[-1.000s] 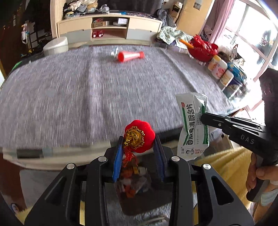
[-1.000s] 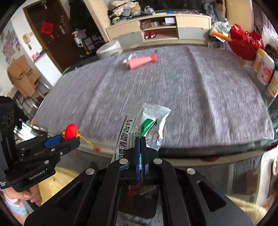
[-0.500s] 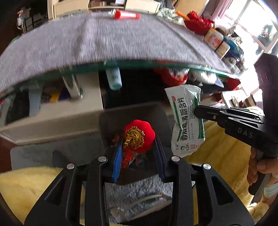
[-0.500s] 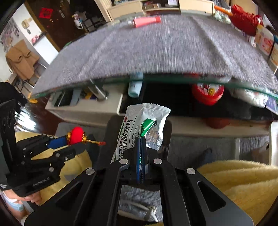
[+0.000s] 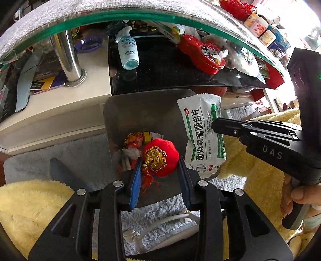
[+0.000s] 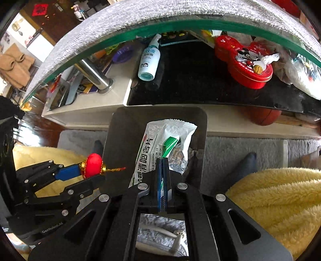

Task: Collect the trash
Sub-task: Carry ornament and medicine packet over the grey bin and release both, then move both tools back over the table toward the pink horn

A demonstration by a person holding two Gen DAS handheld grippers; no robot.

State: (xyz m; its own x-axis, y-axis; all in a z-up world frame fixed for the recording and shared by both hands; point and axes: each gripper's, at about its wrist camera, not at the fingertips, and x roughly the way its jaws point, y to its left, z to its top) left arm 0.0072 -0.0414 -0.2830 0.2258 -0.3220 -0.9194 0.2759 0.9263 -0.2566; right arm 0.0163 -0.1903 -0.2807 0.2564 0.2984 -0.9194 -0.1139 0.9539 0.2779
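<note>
My left gripper (image 5: pixel 159 160) is shut on a small red lantern ornament (image 5: pixel 161 157) with a gold medallion and red tassel, held over a dark grey trash bin (image 5: pixel 128 112) on the floor. Several scraps (image 5: pixel 133 144) lie at the bin's bottom. My right gripper (image 6: pixel 163 160) is shut on a white and green medicine packet (image 6: pixel 158 148), also above the bin (image 6: pixel 120 128). In the left wrist view the right gripper (image 5: pixel 216 124) holds the packet (image 5: pixel 202 136) at the bin's right rim. In the right wrist view the left gripper (image 6: pixel 88 170) holds the ornament (image 6: pixel 93 165) at the bin's left rim.
A glass-edged table (image 5: pixel 120 18) with a grey cloth arches overhead. Its lower shelf carries a spray bottle (image 5: pixel 127 50), a red tin (image 6: pixel 243 62) and bags. A chrome leg (image 5: pixel 67 58) stands left. Yellow fleece (image 6: pixel 270 200) flanks the bin, and a white cable (image 5: pixel 160 222) lies on grey carpet.
Both grippers have come down from tabletop height to below the table edge and tipped downward. The bin has grown larger and now lies directly under the ornament and packet.
</note>
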